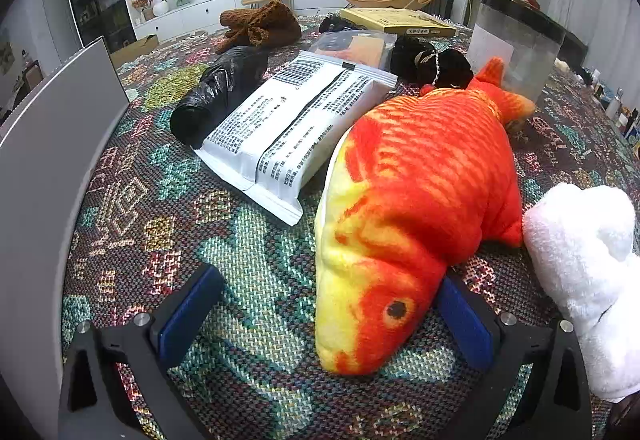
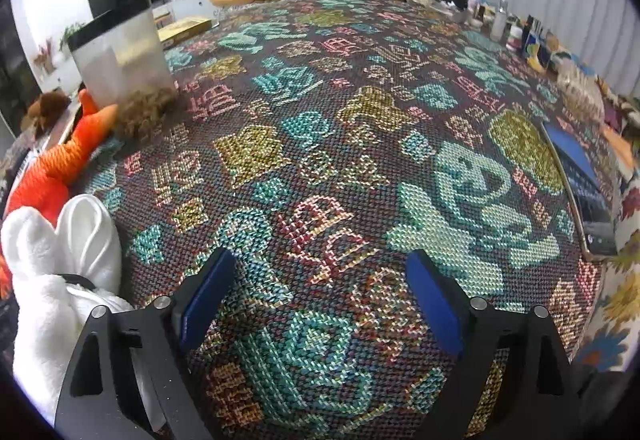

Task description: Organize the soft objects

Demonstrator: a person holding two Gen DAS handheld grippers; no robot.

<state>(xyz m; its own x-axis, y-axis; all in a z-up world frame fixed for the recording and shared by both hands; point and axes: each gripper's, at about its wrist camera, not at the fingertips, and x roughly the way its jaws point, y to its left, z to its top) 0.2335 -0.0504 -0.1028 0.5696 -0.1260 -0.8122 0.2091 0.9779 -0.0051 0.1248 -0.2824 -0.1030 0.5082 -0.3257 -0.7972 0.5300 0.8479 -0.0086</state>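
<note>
An orange and yellow plush fish (image 1: pixel 416 192) lies on the patterned tablecloth (image 1: pixel 248 264). Its head sits between the blue pads of my left gripper (image 1: pixel 326 320), close to the right pad (image 1: pixel 466 324) and well apart from the left one; the jaws stand wide open. A white plush toy (image 1: pixel 580 260) lies just right of the fish. In the right wrist view the white plush toy (image 2: pixel 60 260) and the fish (image 2: pixel 52 168) are at the far left. My right gripper (image 2: pixel 320 300) hangs open over bare cloth with nothing between its fingers.
Behind the fish lie a white printed packet (image 1: pixel 296 120), a black plastic roll (image 1: pixel 220 92), a brown knitted piece (image 1: pixel 260 26), a black hair piece (image 1: pixel 432 66) and a clear container (image 1: pixel 516 40). A grey panel (image 1: pixel 48 160) stands left. A blue booklet (image 2: pixel 580 180) and bottles (image 2: pixel 500 24) line the right edge.
</note>
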